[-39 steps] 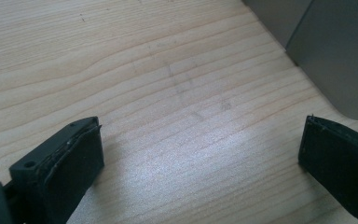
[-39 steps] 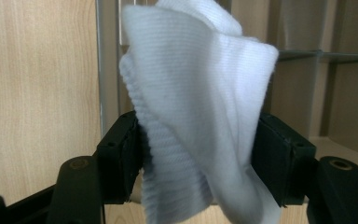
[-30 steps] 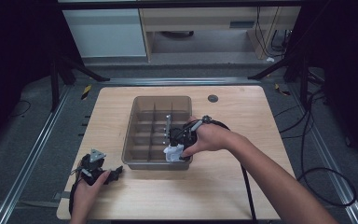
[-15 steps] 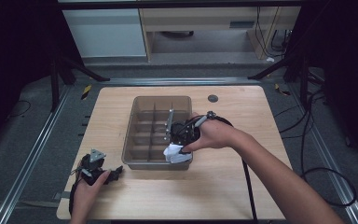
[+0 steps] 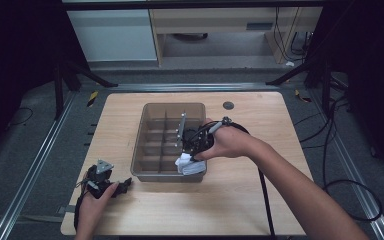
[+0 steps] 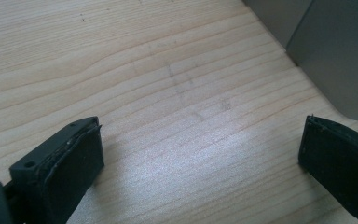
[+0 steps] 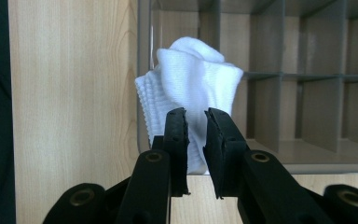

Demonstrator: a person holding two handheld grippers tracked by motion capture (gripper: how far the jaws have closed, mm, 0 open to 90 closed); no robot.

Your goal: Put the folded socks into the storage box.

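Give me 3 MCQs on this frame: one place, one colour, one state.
1. Where is the sock?
A. near right corner of the divided bin
B. bare table beside the bin
C. in the left gripper

2. Sock colour?
A. black
B. white
C. red

3. Left gripper jaws?
A. shut on the sock
B. shut empty
C. open over the table

Key: 1 A, the high view shows it at that corner under the right gripper; 2 B, plain white knit; 3 C, pads stand wide apart with wood between.
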